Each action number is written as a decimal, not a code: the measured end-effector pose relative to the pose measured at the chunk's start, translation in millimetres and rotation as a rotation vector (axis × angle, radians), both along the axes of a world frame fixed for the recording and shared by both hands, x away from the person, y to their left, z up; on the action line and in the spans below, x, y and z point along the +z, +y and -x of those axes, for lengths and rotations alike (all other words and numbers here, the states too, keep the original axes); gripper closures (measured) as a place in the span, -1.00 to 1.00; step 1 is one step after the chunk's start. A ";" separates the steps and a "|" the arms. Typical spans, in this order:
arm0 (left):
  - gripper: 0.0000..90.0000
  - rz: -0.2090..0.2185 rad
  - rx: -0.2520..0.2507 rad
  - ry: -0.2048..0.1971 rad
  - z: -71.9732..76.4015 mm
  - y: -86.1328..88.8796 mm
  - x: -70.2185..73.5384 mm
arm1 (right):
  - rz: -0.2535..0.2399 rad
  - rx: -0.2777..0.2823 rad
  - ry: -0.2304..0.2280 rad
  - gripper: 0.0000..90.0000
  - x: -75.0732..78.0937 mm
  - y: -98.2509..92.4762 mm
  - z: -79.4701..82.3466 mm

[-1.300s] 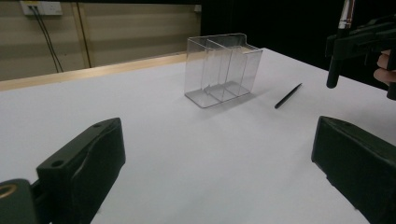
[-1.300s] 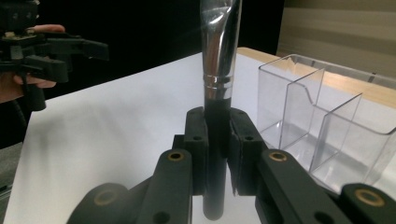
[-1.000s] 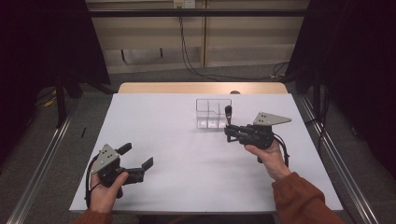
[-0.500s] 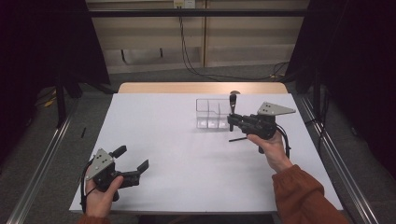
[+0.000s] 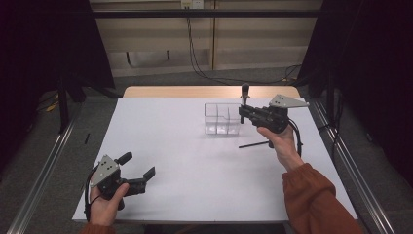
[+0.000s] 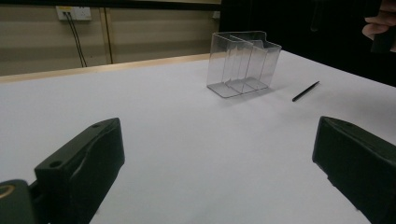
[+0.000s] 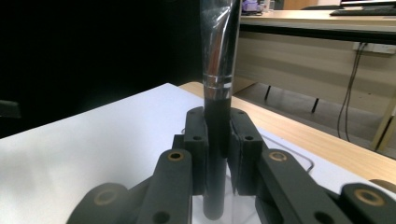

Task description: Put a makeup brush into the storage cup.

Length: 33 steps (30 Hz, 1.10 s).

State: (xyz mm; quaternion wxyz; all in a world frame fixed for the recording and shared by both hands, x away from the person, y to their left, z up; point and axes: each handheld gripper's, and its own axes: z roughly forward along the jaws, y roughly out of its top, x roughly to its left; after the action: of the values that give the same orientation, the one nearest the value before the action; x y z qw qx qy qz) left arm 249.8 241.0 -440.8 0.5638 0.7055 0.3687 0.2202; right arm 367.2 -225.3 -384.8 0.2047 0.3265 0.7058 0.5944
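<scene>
My right gripper (image 5: 242, 115) is shut on the dark handle of a brush (image 5: 245, 92) with a silver ferrule, held upright just right of a clear divided box (image 5: 221, 118). In the right gripper view the pads clamp the brush (image 7: 218, 60) on both sides, and the right gripper (image 7: 217, 140) hangs above the box's clear wall. A thin black stick (image 5: 253, 145) lies on the white table (image 5: 195, 165) under that hand. My left gripper (image 5: 137, 165) rests open near the front left corner, with nothing between its jaws. From the left gripper (image 6: 219, 128), the box (image 6: 243, 63) and the stick (image 6: 306, 91) lie farther off.
The table's wooden far edge (image 5: 170, 91) runs behind the box. Metal rails (image 5: 350, 165) flank the table on both sides. Cables (image 5: 195, 53) hang down the back wall. The person's other hand (image 6: 378, 25) shows at the top right of the left gripper view.
The right hand has lifted the brush and carried it away from the person, beside the box's right end. The left hand has stayed in place.
</scene>
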 end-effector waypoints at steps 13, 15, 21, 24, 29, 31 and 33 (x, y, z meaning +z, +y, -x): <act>-0.95 -0.003 -0.005 0.000 -0.4 0.8 -0.6 | 0.027 -0.072 0.030 0.77 -7.5 9.2 -34.2; -0.95 -0.010 0.003 -0.005 -0.5 1.6 -0.4 | 0.042 -0.088 0.030 0.77 -8.1 10.8 -38.3; -0.95 -0.007 0.004 -0.001 -0.5 1.4 -0.8 | 0.043 -0.097 0.033 0.77 -9.8 10.7 -47.2; -0.95 -0.012 0.002 -0.004 -0.1 1.2 -0.7 | 0.040 -0.104 0.043 0.77 -14.1 10.3 -49.3; -0.95 -0.010 0.001 -0.011 1.7 1.9 0.9 | 0.049 -0.103 0.059 0.77 -22.8 8.6 -49.3; -0.95 -0.005 0.000 -0.010 1.2 2.4 0.3 | 0.048 -0.107 0.062 0.77 -25.9 8.2 -50.2; -0.95 -0.012 0.003 -0.012 1.0 2.5 0.1 | 0.049 -0.105 0.067 0.77 -28.8 8.6 -51.2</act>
State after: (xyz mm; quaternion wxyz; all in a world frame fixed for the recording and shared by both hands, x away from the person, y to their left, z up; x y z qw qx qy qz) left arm 248.8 243.4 -440.7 0.5614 0.7069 0.3653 0.2273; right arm 418.4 -216.7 -413.5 0.2200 0.3777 0.7086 0.5540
